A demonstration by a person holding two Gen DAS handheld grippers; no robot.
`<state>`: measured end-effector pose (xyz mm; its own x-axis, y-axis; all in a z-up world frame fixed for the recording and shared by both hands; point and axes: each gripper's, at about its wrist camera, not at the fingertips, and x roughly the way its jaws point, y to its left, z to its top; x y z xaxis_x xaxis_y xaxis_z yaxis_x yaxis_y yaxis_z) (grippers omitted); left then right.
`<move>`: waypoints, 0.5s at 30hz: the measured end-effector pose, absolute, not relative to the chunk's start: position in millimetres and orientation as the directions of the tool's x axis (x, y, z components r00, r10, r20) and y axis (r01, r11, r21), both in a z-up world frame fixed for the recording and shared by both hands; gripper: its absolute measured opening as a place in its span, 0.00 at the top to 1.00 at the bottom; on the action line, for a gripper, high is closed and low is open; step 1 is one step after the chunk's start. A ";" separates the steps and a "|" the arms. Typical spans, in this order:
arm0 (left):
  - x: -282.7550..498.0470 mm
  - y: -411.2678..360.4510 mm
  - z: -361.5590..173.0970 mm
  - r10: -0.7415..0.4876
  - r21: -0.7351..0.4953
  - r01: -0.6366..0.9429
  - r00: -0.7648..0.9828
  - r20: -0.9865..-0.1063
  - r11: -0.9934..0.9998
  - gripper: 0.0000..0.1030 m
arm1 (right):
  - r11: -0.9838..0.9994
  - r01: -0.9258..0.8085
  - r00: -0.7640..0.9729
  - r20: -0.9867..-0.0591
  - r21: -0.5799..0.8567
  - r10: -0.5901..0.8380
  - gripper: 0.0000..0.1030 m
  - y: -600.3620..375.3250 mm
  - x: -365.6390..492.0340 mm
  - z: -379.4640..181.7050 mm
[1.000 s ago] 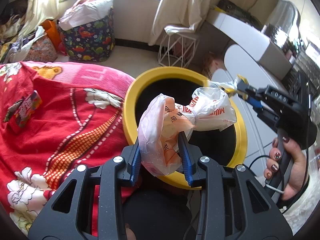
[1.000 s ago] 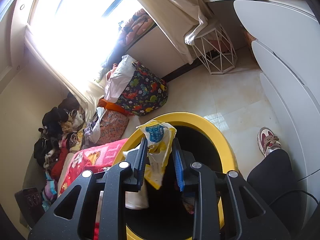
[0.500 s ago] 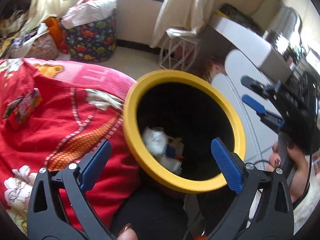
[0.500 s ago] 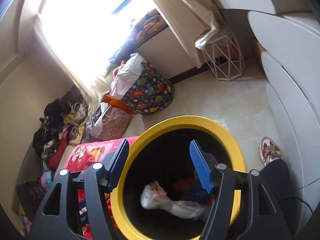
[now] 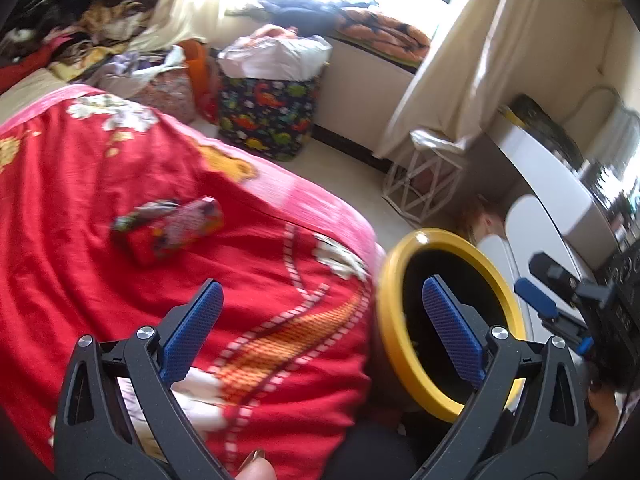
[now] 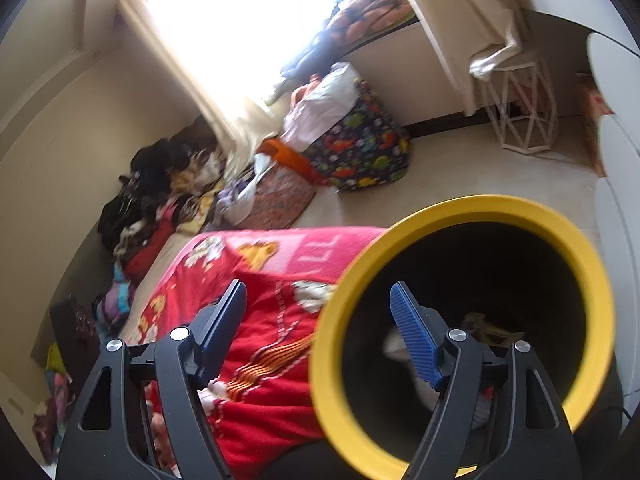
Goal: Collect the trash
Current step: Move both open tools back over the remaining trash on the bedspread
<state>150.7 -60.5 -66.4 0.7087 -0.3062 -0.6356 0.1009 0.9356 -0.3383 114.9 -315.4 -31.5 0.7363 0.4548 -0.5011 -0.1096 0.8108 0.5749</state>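
Left tool (image 5: 316,326), spread and empty, faces the wrapper (image 5: 168,230) lying crosswise up-left on the bed (image 5: 60,200); right tool (image 6: 320,330), empty, opening, farther off by the bin (image 6: 472,208).

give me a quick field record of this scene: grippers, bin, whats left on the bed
left gripper: open, nothing between its jaws
right gripper: jaws opening, nothing between them
bin: yellow rim, dark inside, beside the bed
bin contents: crumpled trash at the bottom
red blanket: covers the bed
left on bed: colourful wrapper lying on the blanket
floor: dinosaur-print bag, white wire stand
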 end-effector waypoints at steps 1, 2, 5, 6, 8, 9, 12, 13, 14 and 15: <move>151.0 -53.4 -66.5 -0.297 -0.343 0.085 0.714 -0.633 0.935 0.11 | 0.811 -0.122 0.727 -0.505 0.572 0.465 0.29 -307.4 117.8 -30.4; 151.4 -46.0 -66.5 -0.290 -0.348 0.072 0.719 -0.631 0.935 0.11 | 0.810 -0.133 0.719 -0.507 0.571 0.475 0.29 -299.8 120.5 -29.6; 153.2 -19.9 -66.5 -0.260 -0.365 0.019 0.736 -0.625 0.931 0.11 | 0.805 -0.159 0.694 -0.516 0.571 0.503 0.29 -277.6 130.5 -26.5; 153.6 -13.6 -66.5 -0.254 -0.370 0.007 0.739 -0.624 0.929 0.11 | 0.805 -0.170 0.681 -0.522 0.569 0.513 0.29 -266.9 136.7 -25.6; 153.4 6.5 -66.9 -0.227 -0.379 -0.035 0.748 -0.624 0.925 0.11 | 0.805 -0.186 0.667 -0.529 0.564 0.525 0.29 -251.8 144.5 -24.6; 153.4 16.7 -67.2 -0.217 -0.384 -0.052 0.752 -0.623 0.922 0.11 | 0.803 -0.198 0.657 -0.531 0.562 0.535 0.29 -241.8 149.4 -24.1; 153.8 41.4 -68.9 -0.192 -0.396 -0.095 0.756 -0.625 0.913 0.11 | 0.804 -0.220 0.629 -0.550 0.552 0.550 0.29 -215.5 162.9 -26.3; 153.4 50.9 -69.9 -0.181 -0.398 -0.111 0.758 -0.627 0.911 0.12 | 0.803 -0.224 0.619 -0.556 0.552 0.555 0.29 -207.0 167.8 -27.6; 152.8 60.2 -71.2 -0.173 -0.402 -0.126 0.759 -0.628 0.907 0.16 | 0.799 -0.228 0.606 -0.561 0.557 0.564 0.29 -197.7 174.0 -29.9; 153.5 66.4 -72.3 -0.169 -0.405 -0.135 0.758 -0.630 0.904 0.19 | 0.795 -0.232 0.595 -0.566 0.560 0.571 0.29 -187.4 180.0 -32.3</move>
